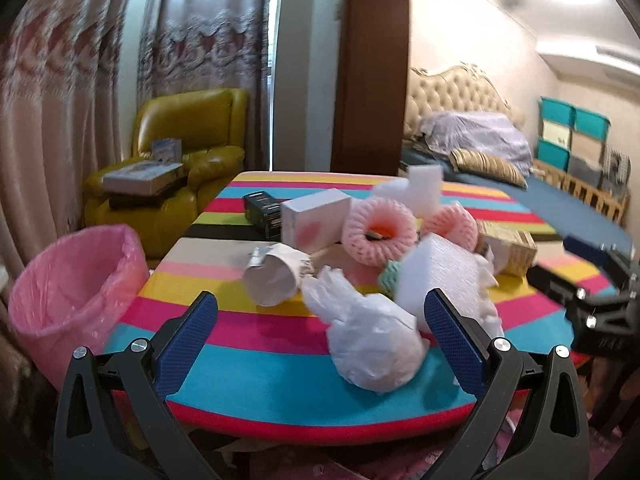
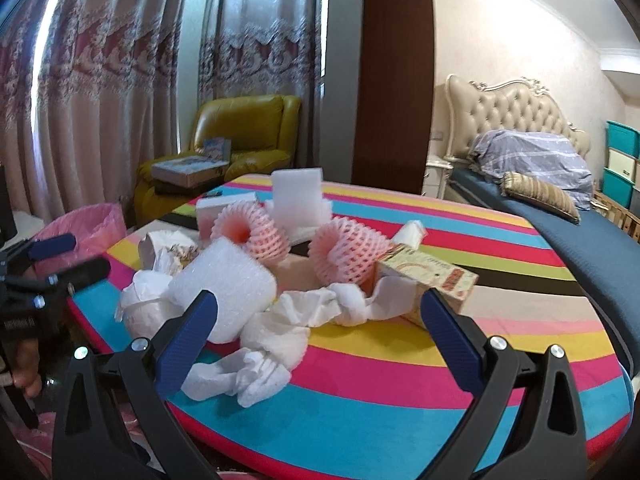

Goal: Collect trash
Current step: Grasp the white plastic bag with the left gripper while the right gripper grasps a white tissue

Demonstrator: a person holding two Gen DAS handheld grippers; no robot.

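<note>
A pile of trash lies on the striped table (image 1: 280, 376): a crumpled white paper wad (image 1: 372, 340), a tipped paper cup (image 1: 272, 276), a white foam roll (image 1: 444, 272), two pink foam fruit nets (image 1: 380, 230), a white box (image 1: 314, 218), a black box (image 1: 262, 210) and a tan carton (image 1: 512, 246). My left gripper (image 1: 320, 316) is open and empty, just short of the paper wad. My right gripper (image 2: 320, 316) is open and empty, above crumpled tissue (image 2: 276, 344), with the foam roll (image 2: 232, 284) and tan carton (image 2: 432, 280) beyond. A bin lined with a pink bag (image 1: 76, 296) stands left of the table.
A yellow armchair (image 1: 188, 152) with boxes on it stands behind the bin. Curtains hang at the back left. A bed (image 2: 560, 200) is at the right. The right gripper shows at the right edge of the left wrist view (image 1: 592, 280).
</note>
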